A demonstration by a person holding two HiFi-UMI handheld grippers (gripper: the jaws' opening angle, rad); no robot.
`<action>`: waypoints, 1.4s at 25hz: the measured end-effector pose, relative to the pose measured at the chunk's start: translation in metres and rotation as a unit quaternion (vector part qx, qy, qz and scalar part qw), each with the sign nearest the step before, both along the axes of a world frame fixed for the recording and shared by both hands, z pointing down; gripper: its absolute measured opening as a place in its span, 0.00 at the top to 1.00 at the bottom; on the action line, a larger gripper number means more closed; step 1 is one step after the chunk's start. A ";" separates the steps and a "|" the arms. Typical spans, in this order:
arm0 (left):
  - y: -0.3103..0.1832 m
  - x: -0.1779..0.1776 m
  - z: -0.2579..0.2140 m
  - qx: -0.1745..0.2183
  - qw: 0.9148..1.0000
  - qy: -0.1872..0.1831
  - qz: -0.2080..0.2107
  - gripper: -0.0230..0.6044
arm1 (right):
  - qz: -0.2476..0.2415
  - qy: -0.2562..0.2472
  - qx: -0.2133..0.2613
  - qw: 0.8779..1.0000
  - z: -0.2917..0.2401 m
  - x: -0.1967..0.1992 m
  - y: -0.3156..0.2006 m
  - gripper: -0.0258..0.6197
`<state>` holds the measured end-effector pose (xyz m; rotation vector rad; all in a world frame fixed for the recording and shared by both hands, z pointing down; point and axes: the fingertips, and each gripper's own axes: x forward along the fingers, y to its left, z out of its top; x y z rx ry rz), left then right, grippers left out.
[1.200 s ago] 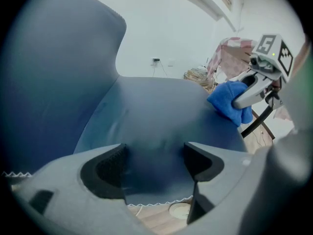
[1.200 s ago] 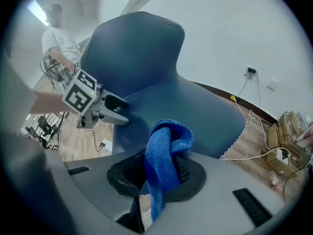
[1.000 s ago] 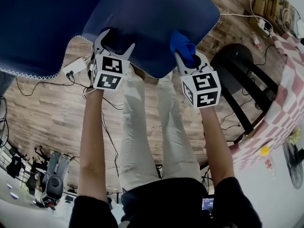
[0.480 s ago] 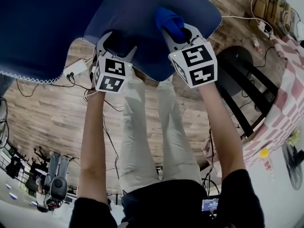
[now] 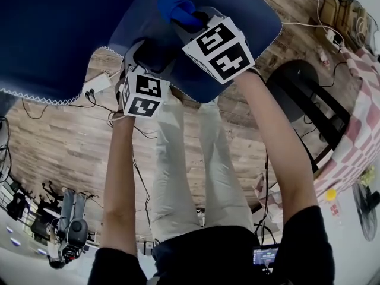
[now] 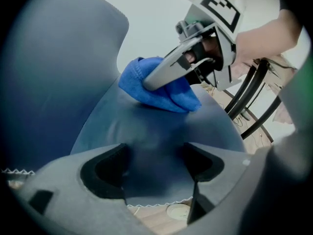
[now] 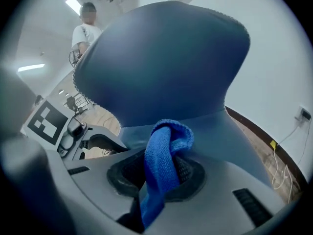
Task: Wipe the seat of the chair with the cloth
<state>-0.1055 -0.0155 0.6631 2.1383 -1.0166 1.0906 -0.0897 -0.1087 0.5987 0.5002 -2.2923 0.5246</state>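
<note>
Between the jaws of the right gripper (image 5: 191,18) sits a blue cloth (image 7: 164,153), pinched as a folded bunch. One loop sticks out past the fingertips, and the rest hangs back through the gap.

The cloth is pressed down on the seat (image 5: 243,13) of the dark blue chair, roughly mid-seat and on the side toward the backrest (image 5: 53,28) (contact is clearest in the left gripper view). The right forearm reaches across the seat from its front edge.

The left gripper (image 6: 154,168) has its jaws set wide apart with nothing pinched. The seat's front edge, with its pale zigzag trim, shows in the gap between them. This gripper sits at the front edge of the seat, just beside the right gripper's marker cube and well short of the cloth.

Around the chair:
- The wooden floor (image 5: 71,135) has thin cables running across it.
- A black frame (image 5: 303,105) stands on the person's right.
- A red-and-white checked tablecloth (image 5: 356,129) lies further right.
- A second person (image 7: 85,31) stands beyond the backrest in the right gripper view.
</note>
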 end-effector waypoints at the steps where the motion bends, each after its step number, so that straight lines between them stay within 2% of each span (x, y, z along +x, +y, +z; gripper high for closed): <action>1: 0.000 0.000 0.000 0.000 1.000 0.001 0.001 0.38 | -0.008 0.003 0.004 1.000 0.001 -0.005 -0.001 0.87; 7: 0.001 0.000 0.000 0.003 1.000 0.007 0.001 0.38 | -0.005 -0.017 -0.013 1.000 0.009 -0.028 -0.002 0.87; 12: 0.001 -0.001 0.000 0.007 1.000 0.015 0.002 0.38 | -0.016 0.001 -0.019 1.000 0.025 -0.035 0.007 0.87; 26: 0.001 -0.001 0.000 0.017 1.000 0.019 0.001 0.38 | -0.012 0.038 0.013 0.999 0.034 -0.021 -0.004 0.87; 35: 0.000 -0.001 0.000 0.017 1.000 0.019 0.000 0.38 | 0.019 0.046 0.020 0.999 0.034 0.010 -0.019 0.87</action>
